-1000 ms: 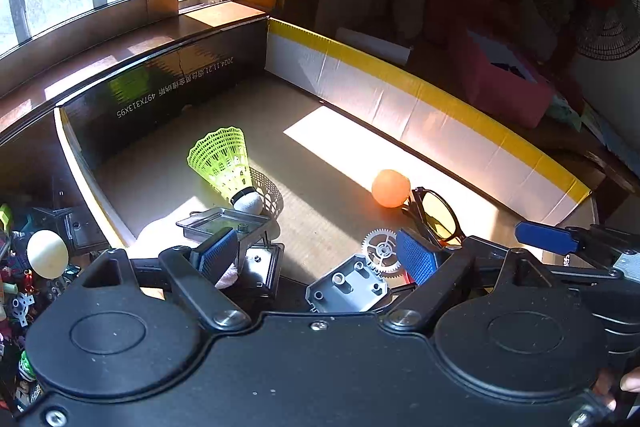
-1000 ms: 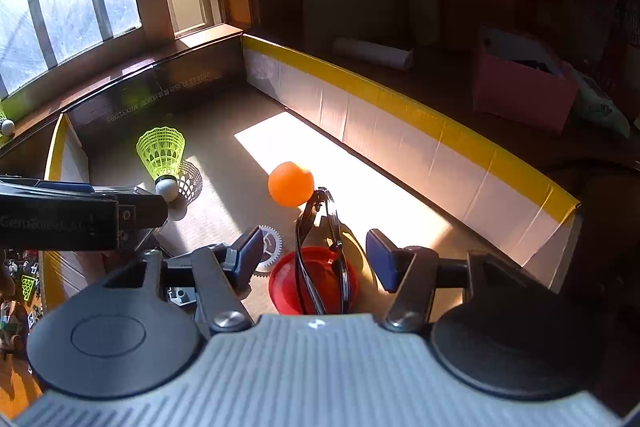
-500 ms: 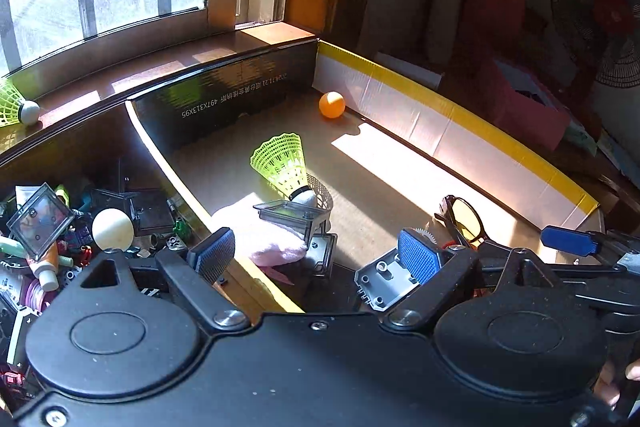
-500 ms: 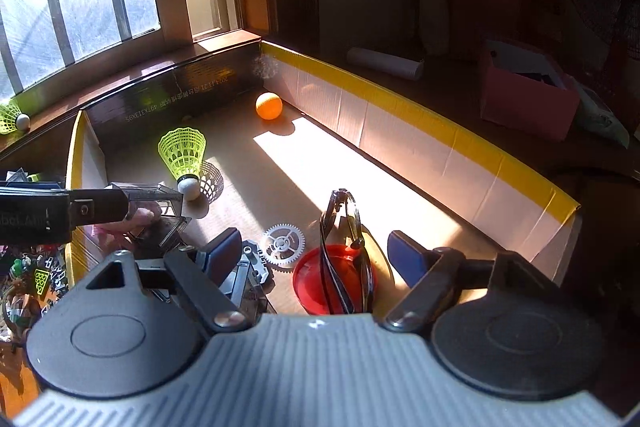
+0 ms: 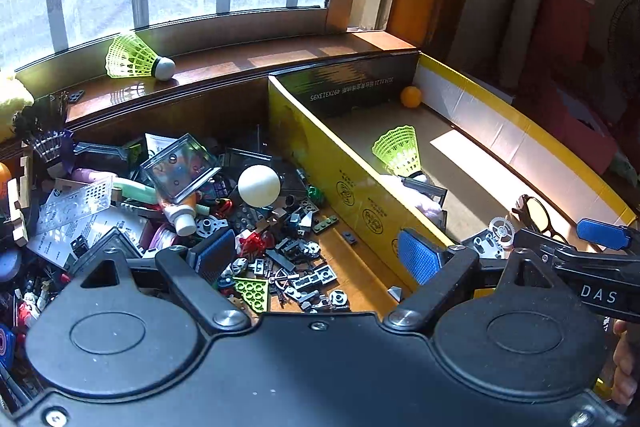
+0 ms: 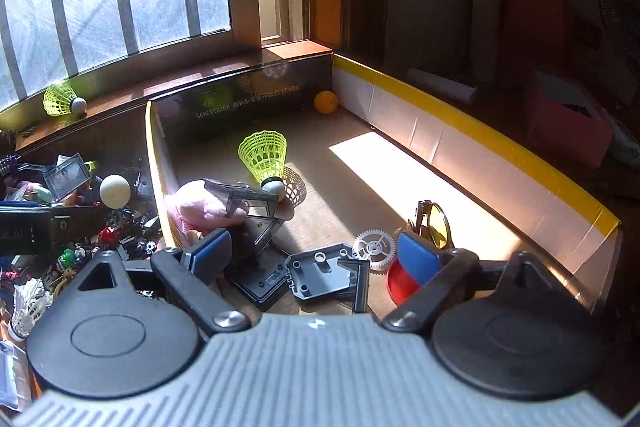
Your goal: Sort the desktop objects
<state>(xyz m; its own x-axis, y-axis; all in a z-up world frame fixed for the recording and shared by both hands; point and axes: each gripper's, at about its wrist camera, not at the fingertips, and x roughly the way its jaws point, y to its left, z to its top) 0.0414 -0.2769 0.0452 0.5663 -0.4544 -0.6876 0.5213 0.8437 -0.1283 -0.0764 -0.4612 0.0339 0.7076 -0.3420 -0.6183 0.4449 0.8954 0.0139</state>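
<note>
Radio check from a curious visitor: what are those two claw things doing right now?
Left gripper open, empty, over the clutter pile. Right gripper open, empty, over the cardboard box. Nothing between either's fingers.

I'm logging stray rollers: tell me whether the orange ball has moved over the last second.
Yes. The orange ball rolled away from the glasses to the box's far corner, against the black end wall beside the yellow-edged side wall.
</note>
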